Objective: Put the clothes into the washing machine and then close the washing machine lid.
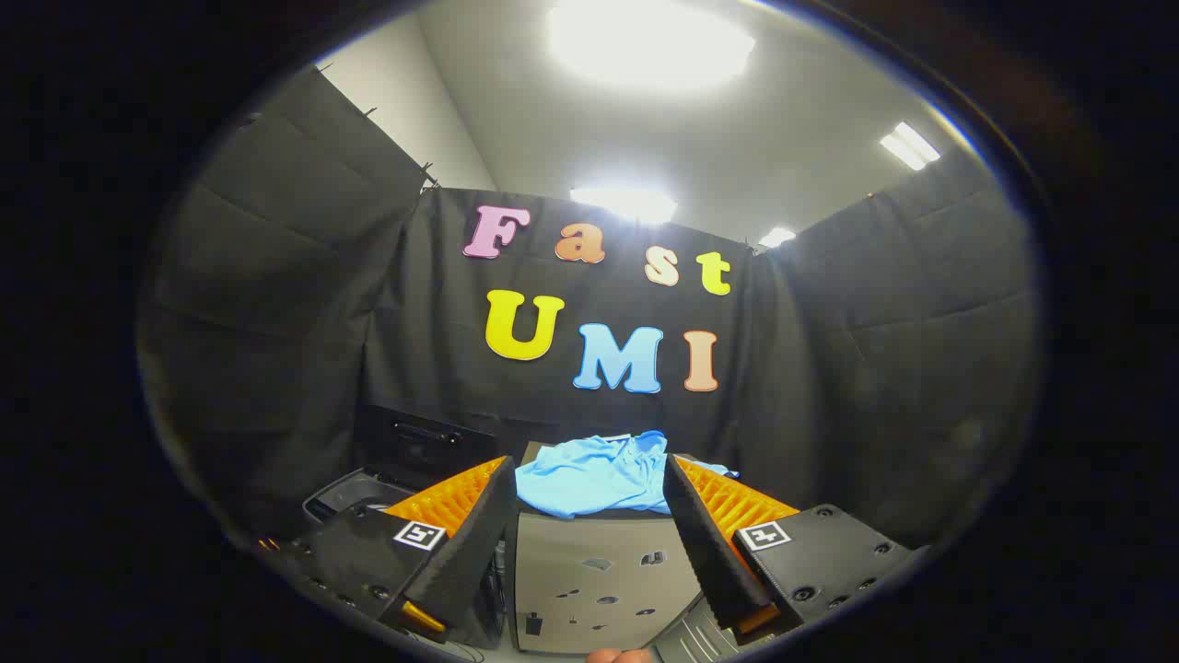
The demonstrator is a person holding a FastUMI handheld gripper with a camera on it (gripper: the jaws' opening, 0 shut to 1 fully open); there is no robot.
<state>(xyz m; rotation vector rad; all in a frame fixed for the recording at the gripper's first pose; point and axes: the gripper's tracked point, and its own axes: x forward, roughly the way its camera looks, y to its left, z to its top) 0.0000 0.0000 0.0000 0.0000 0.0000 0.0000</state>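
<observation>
A light blue garment (594,474) lies crumpled on top of a grey cabinet (599,571), just beyond my fingertips and in line with the gap between them. My gripper (589,488) is open, its two fingers spread wide with nothing between them. The washing machine (355,493) shows as a dark opening with a light rim, low to the left of the left finger. Its lid (419,442) stands raised behind it, a dark panel against the booth wall.
The grey cabinet front has several small holes and marks. Black cloth walls close the booth on the left, back and right. A bit of a hand (619,656) shows below the fingers.
</observation>
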